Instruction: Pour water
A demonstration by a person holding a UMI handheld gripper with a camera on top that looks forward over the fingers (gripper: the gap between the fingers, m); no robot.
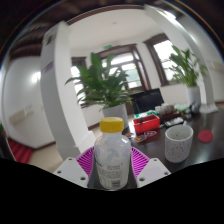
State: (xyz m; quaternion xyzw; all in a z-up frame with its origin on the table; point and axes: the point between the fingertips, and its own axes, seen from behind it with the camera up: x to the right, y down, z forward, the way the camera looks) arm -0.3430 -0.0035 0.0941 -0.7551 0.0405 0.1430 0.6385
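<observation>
My gripper [111, 172] clamps the yellow-capped water bottle [111, 155] upright; the clear cup [178, 143] stands right of the bottle.

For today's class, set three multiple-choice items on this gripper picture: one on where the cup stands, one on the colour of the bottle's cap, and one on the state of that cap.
1. Where does the clear plastic cup stand relative to the bottle?
A. Between the fingers
B. Apart from the bottle, on the table beyond the fingers
C. On top of the bottle

2. What colour is the bottle's cap?
A. Yellow
B. Blue
C. Black

3. What is the state of the cap?
A. Lying on the table
B. Inside the cup
C. On the bottle's neck

Answers:
1 B: the cup stands by itself to one side of the bottle, clear of the gripper.
2 A: the cap shows yellow above the clear body.
3 C: it sits on the upright bottle, which stands between the pink-padded fingers.
</observation>
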